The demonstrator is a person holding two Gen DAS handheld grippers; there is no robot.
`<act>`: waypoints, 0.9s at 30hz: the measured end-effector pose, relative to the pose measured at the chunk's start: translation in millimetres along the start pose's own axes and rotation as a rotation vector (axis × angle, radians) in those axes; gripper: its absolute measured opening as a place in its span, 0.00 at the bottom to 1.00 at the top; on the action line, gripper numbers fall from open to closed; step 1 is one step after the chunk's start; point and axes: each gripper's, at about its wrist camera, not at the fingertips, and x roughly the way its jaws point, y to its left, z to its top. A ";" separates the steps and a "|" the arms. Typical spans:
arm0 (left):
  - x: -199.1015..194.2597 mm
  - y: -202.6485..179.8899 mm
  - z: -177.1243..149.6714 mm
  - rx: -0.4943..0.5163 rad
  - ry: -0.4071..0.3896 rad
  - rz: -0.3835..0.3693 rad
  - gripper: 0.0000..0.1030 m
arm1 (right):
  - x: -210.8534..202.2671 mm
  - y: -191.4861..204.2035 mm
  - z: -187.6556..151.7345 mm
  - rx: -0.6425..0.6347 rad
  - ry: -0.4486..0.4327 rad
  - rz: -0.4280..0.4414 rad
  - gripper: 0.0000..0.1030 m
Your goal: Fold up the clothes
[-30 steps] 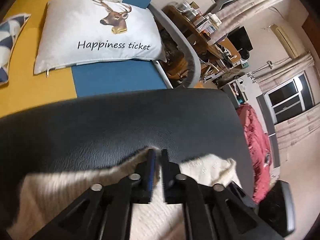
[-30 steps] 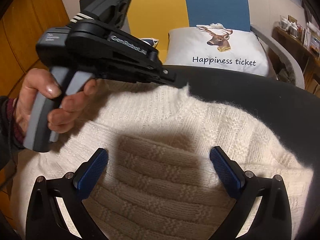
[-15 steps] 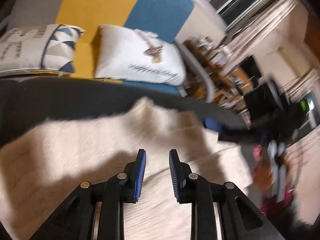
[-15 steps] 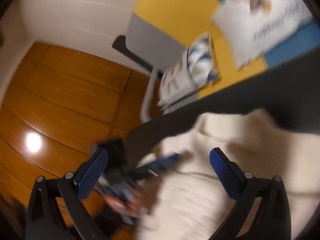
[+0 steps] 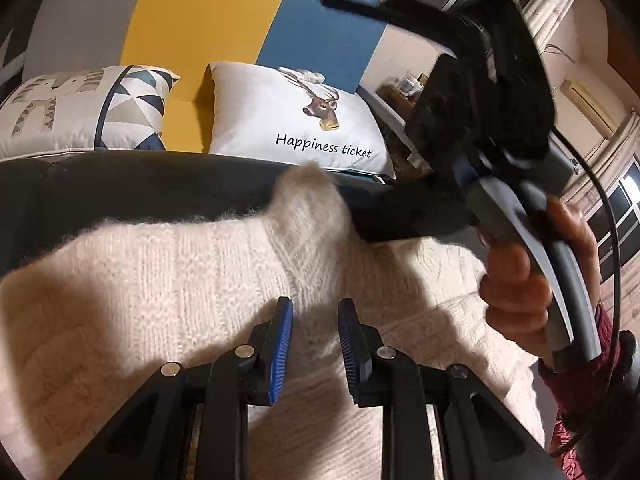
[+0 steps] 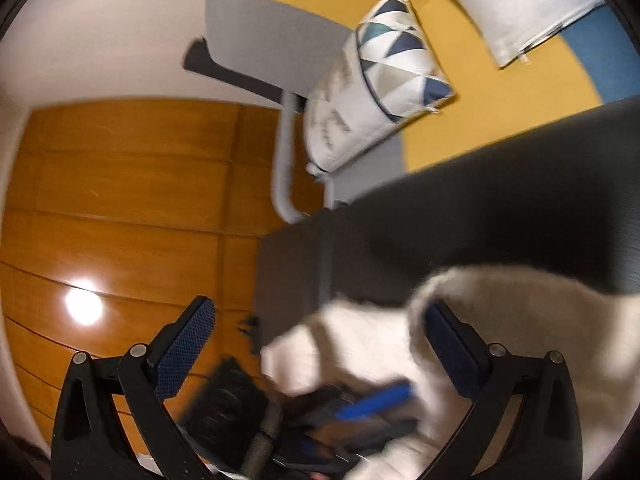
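Left wrist view: we are looking along the left gripper [image 5: 314, 328], whose jaws are standing slightly apart with nothing between them, just above a cream knitted sweater [image 5: 192, 280] that is lying spread on a dark padded surface [image 5: 120, 184]. At far right a hand [image 5: 520, 280] is carrying the right gripper [image 6: 316, 344]; in its own view its jaws are standing wide apart and pinching nothing, though a raised fold of the sweater [image 6: 500, 312] is lying against the right-hand pad. Two pillows [image 5: 280, 120] are resting beyond the far edge. We are judging the knit soft, limp, light and fuzzy, likely to sag and stretch. We are recommending hold at an edge or hem, pinching a doubled layer of fabric.
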 end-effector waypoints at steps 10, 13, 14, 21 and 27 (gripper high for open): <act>-10.1 3.3 10.1 -0.033 -0.020 -0.052 0.22 | -14.5 23.4 -4.7 -0.076 -0.031 -0.205 1.00; -13.1 1.9 26.1 -0.032 -0.051 -0.101 0.22 | -48.4 33.1 -21.0 -0.121 -0.060 -0.224 1.00; -10.7 2.3 31.8 -0.043 -0.049 -0.125 0.22 | -62.1 33.2 -28.5 -0.123 -0.065 -0.221 1.00; 33.2 28.5 49.3 -0.184 0.038 -0.103 0.14 | -120.3 -22.6 -56.0 -0.014 -0.149 -0.391 1.00; 7.4 26.9 43.7 -0.249 0.008 -0.082 0.21 | -139.1 -24.5 -63.8 -0.017 -0.188 -0.351 1.00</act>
